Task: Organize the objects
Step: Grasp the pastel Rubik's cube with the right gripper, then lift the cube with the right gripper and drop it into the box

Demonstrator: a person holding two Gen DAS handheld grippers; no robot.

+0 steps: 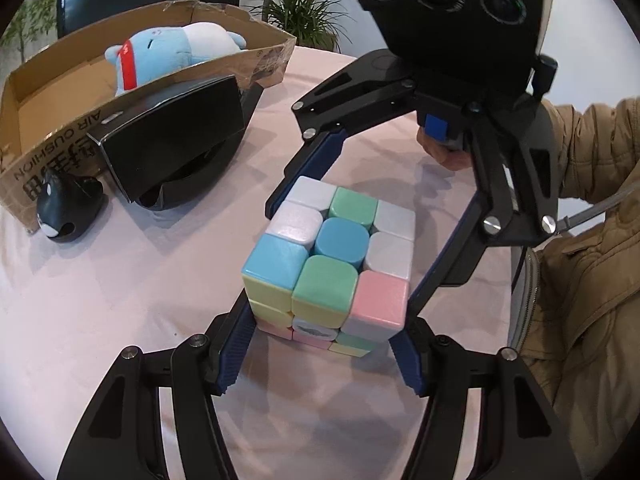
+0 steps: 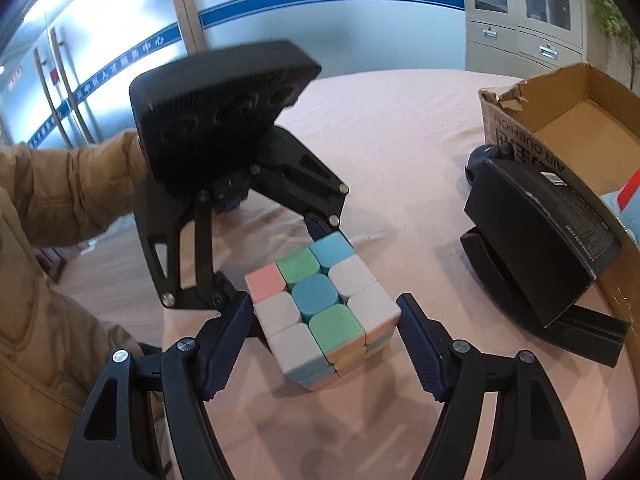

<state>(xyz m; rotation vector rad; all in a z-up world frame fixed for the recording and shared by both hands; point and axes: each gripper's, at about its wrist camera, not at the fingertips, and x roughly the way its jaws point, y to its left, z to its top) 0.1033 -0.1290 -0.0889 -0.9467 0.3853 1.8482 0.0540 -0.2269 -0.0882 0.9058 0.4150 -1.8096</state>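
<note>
A pastel puzzle cube (image 1: 330, 264) sits on the pink tablecloth, also in the right wrist view (image 2: 324, 316). My left gripper (image 1: 322, 354) straddles the cube's near end, its blue pads touching or nearly touching both sides. My right gripper (image 2: 324, 344) comes from the opposite side; its left pad is at the cube, its right pad a small gap away. The cardboard box (image 1: 52, 92) at the far left holds a blue plush toy (image 1: 176, 54).
A black speaker on a stand (image 1: 176, 148) and a small black whale figure (image 1: 66, 208) sit beside the box; the speaker also shows in the right wrist view (image 2: 540, 240). The person's tan jacket sleeve (image 1: 592, 240) is at the right. Potted plants stand behind the table.
</note>
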